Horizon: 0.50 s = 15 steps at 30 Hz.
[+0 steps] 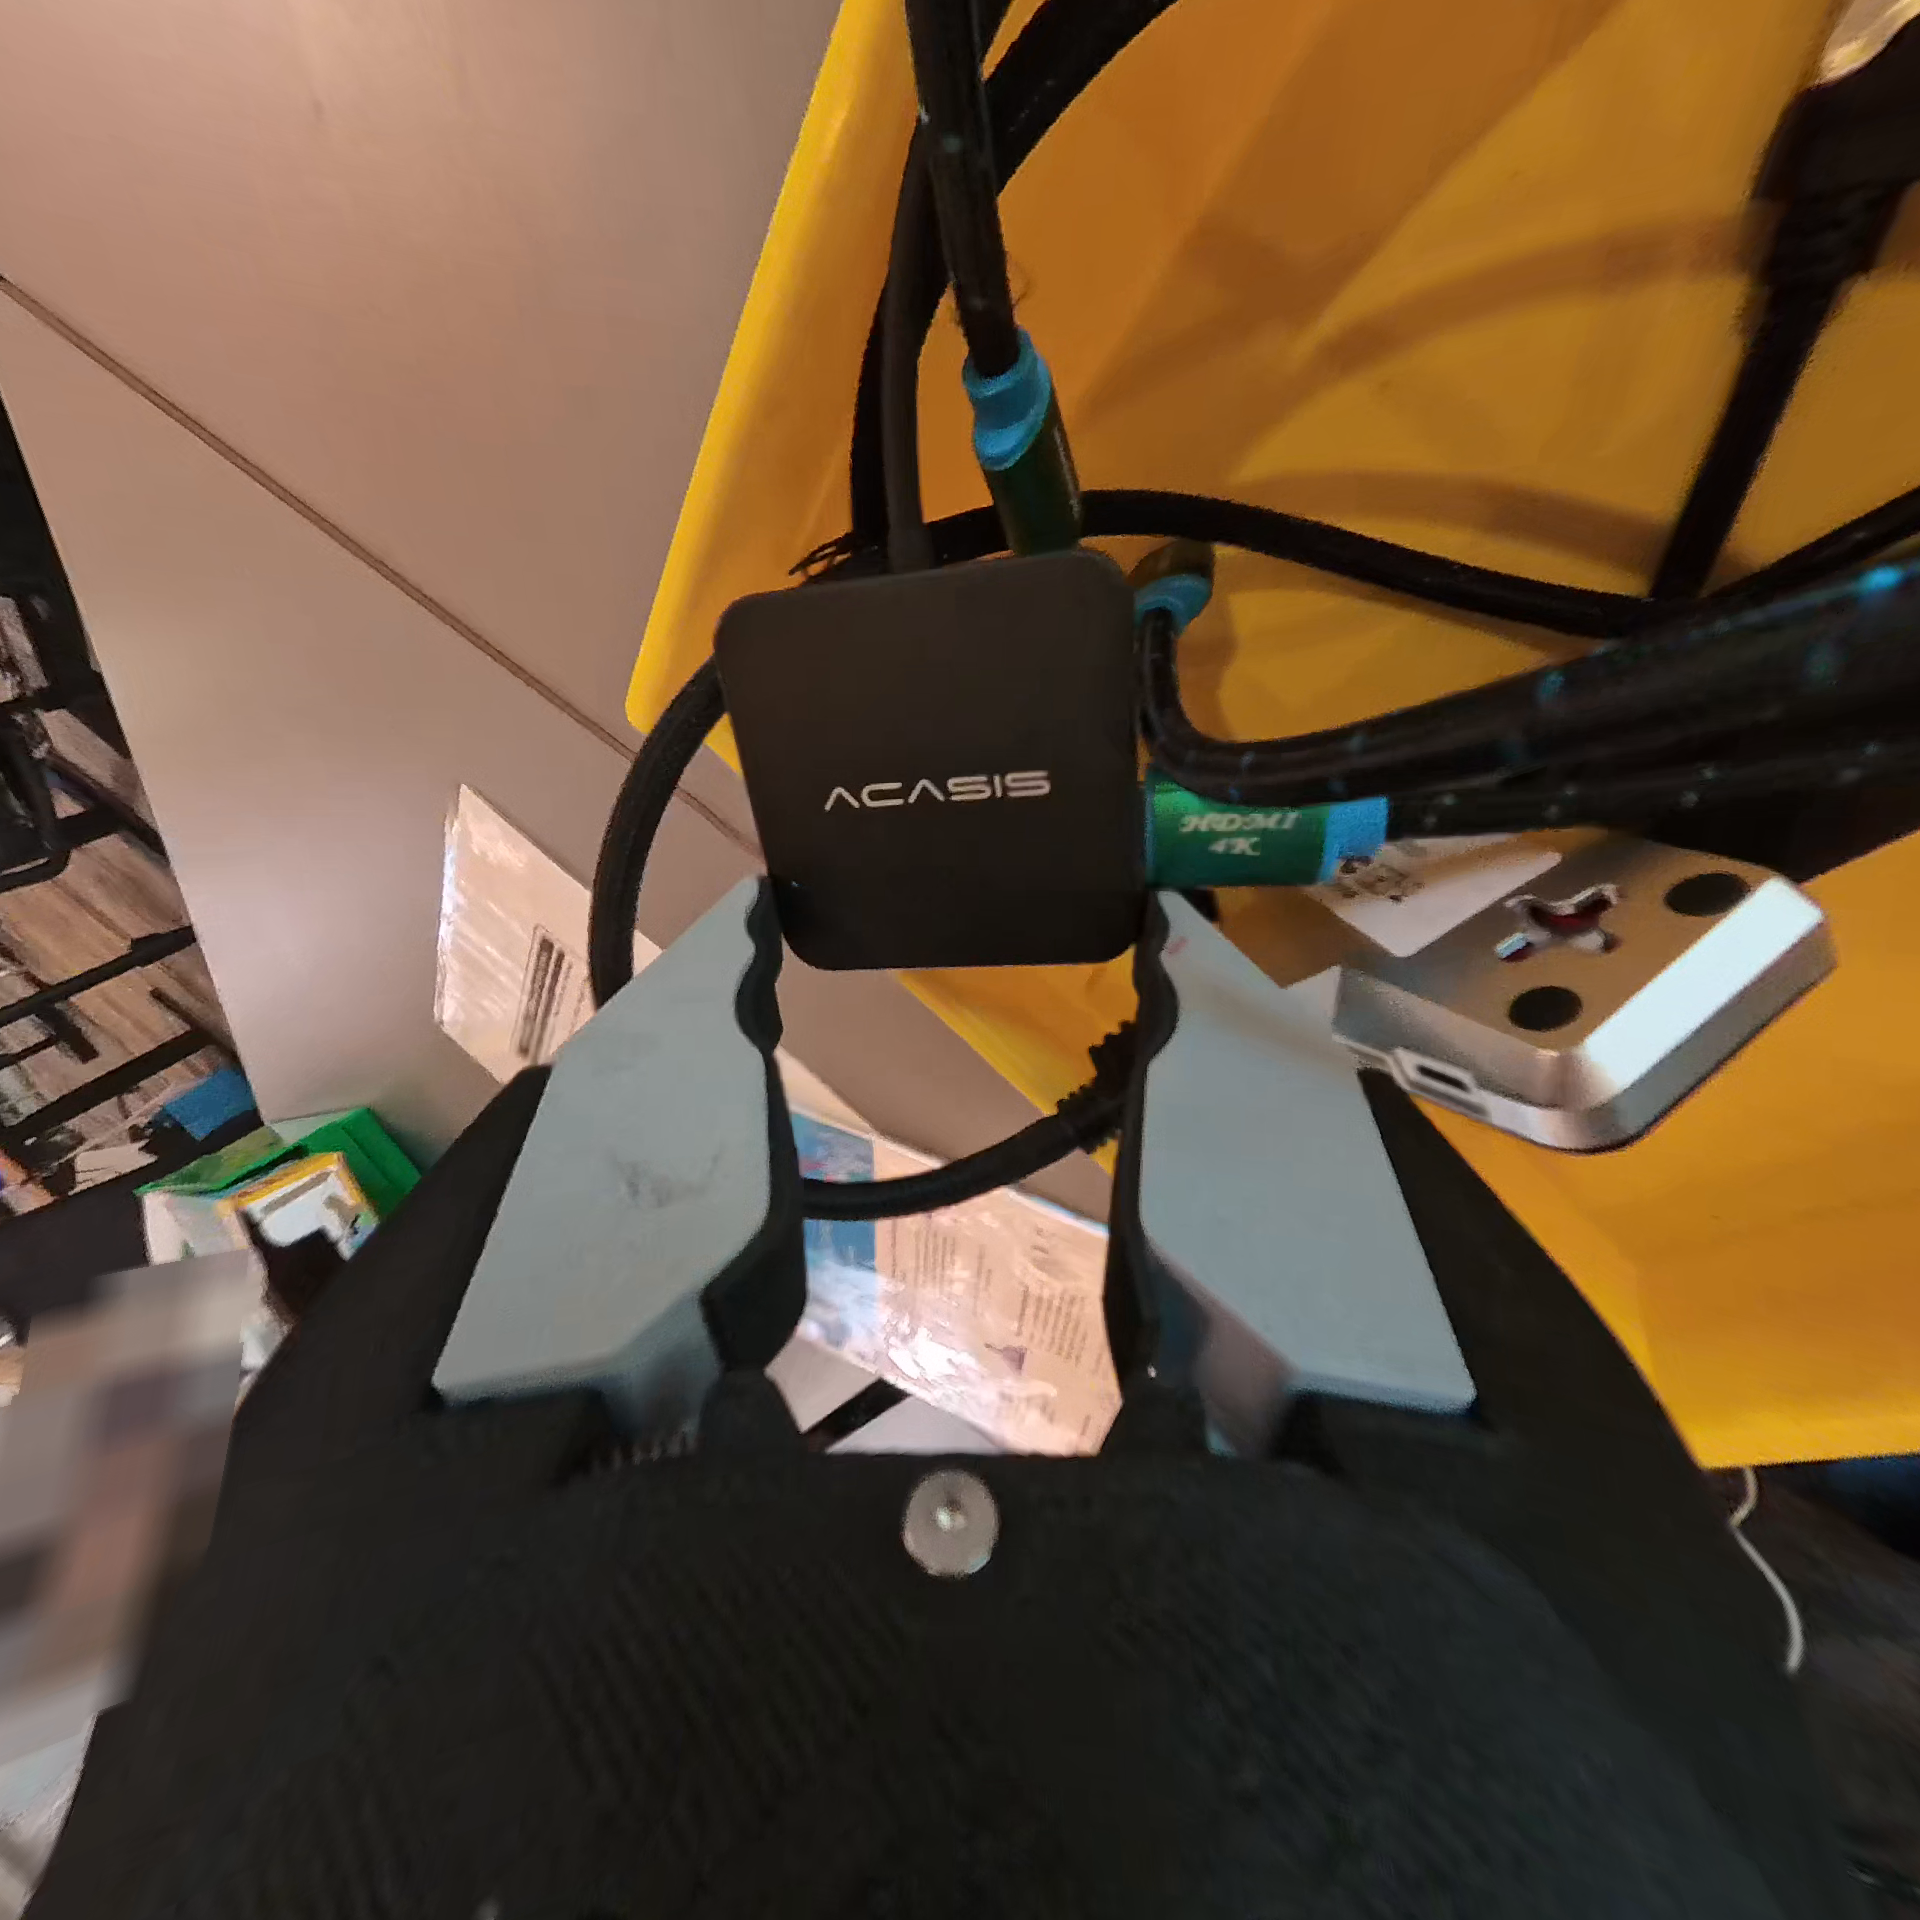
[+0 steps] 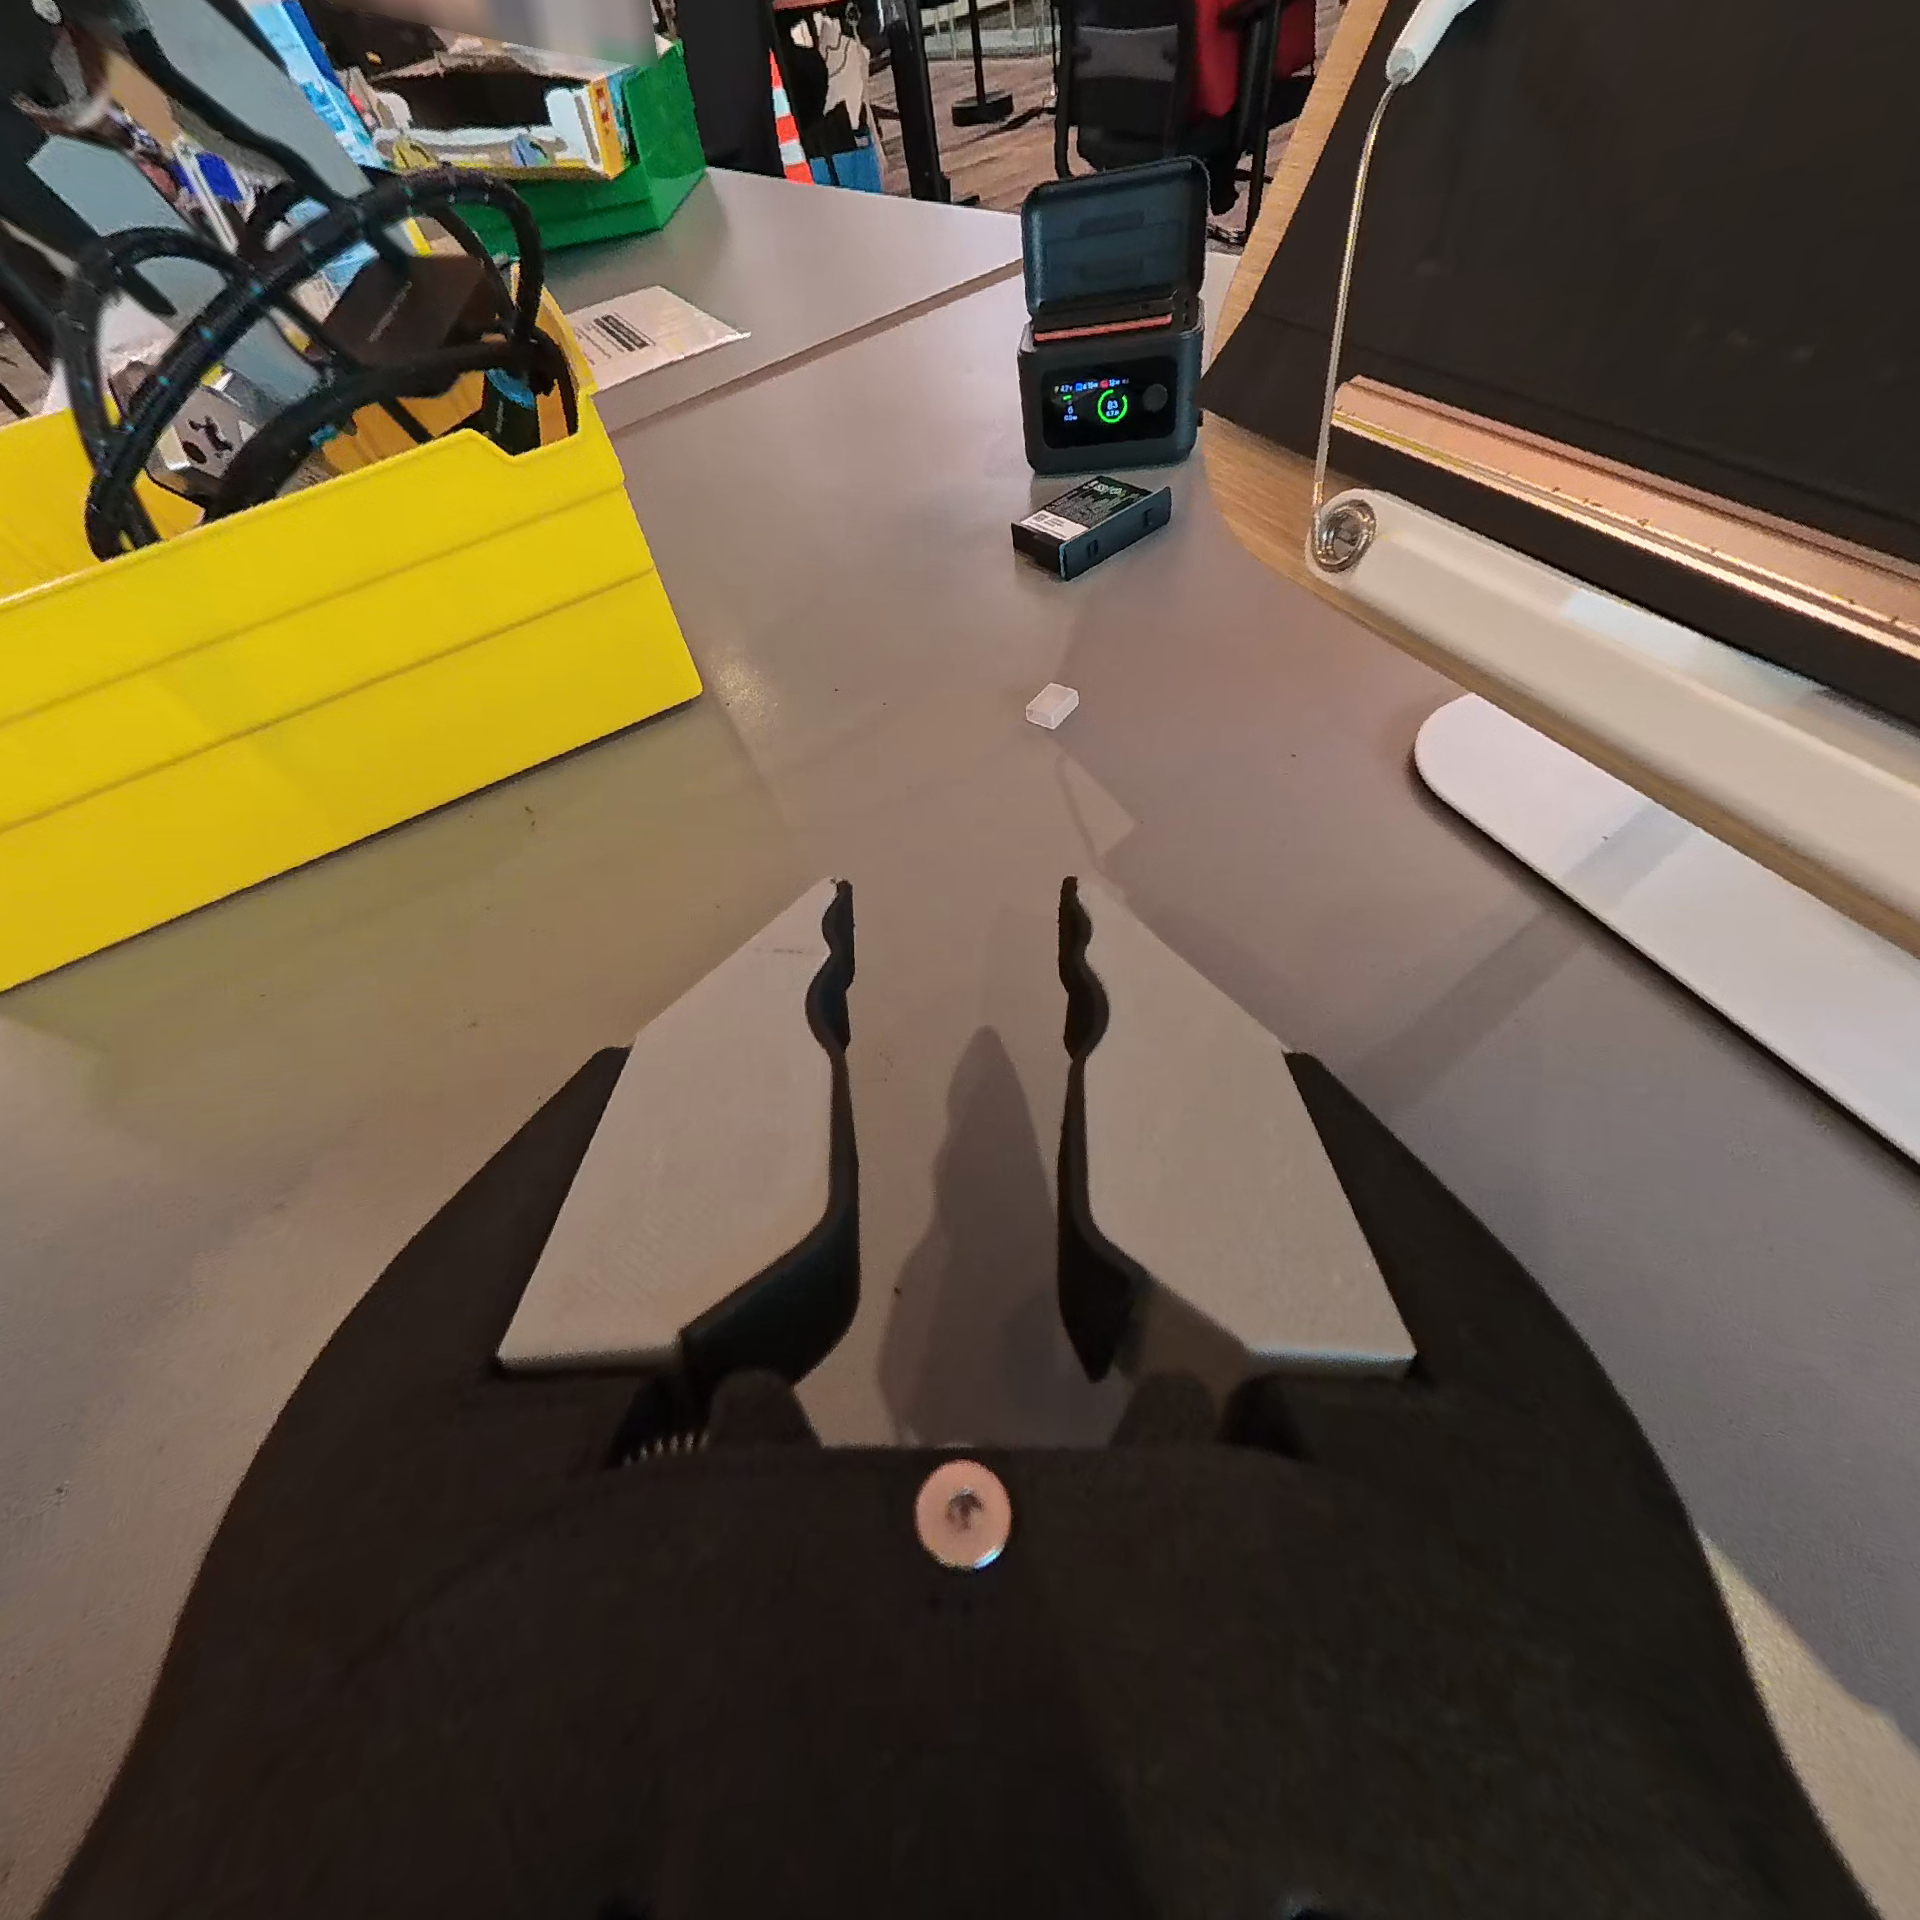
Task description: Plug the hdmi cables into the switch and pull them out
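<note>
My left gripper [image 1: 956, 914] is shut on the near end of a black square switch [image 1: 935, 758], one pad on each side edge, and holds it over the yellow bin [image 1: 1351, 364]. A green HDMI plug [image 1: 1236, 836] sits in the switch's right side. A dark plug with a blue collar [image 1: 1023, 457] sits in its far side. Black braided cables [image 1: 1558, 707] hang from them. The right wrist view shows the switch [image 2: 405, 301] raised above the bin [image 2: 312, 644] at the upper left. My right gripper [image 2: 956, 894] is open and empty over the grey table [image 2: 883, 582].
A silver box with ports [image 1: 1590, 987] lies in the bin. On the table stand a dark charging case with a lit screen [image 2: 1112, 343], a black battery [image 2: 1091, 525], a small clear cap [image 2: 1051, 707], a paper sheet [image 2: 655, 332] and a green box [image 2: 613, 177]. A white monitor base [image 2: 1662, 904] lies at the right. To reach the small clear cap [image 2: 1051, 707] in a straight line is about 15 centimeters for my right fingers, about 30 centimeters for my left.
</note>
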Each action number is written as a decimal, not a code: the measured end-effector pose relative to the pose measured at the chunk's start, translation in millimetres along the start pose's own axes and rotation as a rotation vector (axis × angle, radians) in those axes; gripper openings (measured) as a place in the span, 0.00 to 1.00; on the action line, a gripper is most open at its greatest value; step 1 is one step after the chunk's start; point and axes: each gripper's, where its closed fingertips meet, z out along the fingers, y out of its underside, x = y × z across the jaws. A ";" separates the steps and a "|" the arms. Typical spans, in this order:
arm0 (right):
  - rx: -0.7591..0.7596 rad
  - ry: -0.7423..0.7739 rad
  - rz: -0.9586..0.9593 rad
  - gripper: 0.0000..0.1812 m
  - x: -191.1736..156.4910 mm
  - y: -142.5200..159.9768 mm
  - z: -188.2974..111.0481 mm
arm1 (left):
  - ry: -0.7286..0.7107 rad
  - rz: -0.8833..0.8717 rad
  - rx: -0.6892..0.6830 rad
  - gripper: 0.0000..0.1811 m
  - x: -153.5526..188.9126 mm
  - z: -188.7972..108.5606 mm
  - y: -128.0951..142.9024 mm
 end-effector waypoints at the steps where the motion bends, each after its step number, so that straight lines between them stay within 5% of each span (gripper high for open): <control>1: 0.002 0.000 0.000 0.20 0.0 -0.2 -0.2 | -0.031 0.009 -0.026 0.37 -4.0 -1.4 2.0; 7: 0.006 -0.001 -0.005 0.20 -0.6 -0.6 -0.7 | -0.491 0.146 -0.043 0.36 -46.8 -59.5 -5.6; 12: 0.004 -0.002 -0.012 0.19 -2.4 -0.1 -0.6 | -0.877 0.181 -0.034 0.36 -81.1 -155.4 -11.8; 15: 0.006 -0.001 -0.013 0.19 -2.9 -0.2 -1.1 | -0.985 -0.018 0.065 0.36 -102.8 -224.1 -9.5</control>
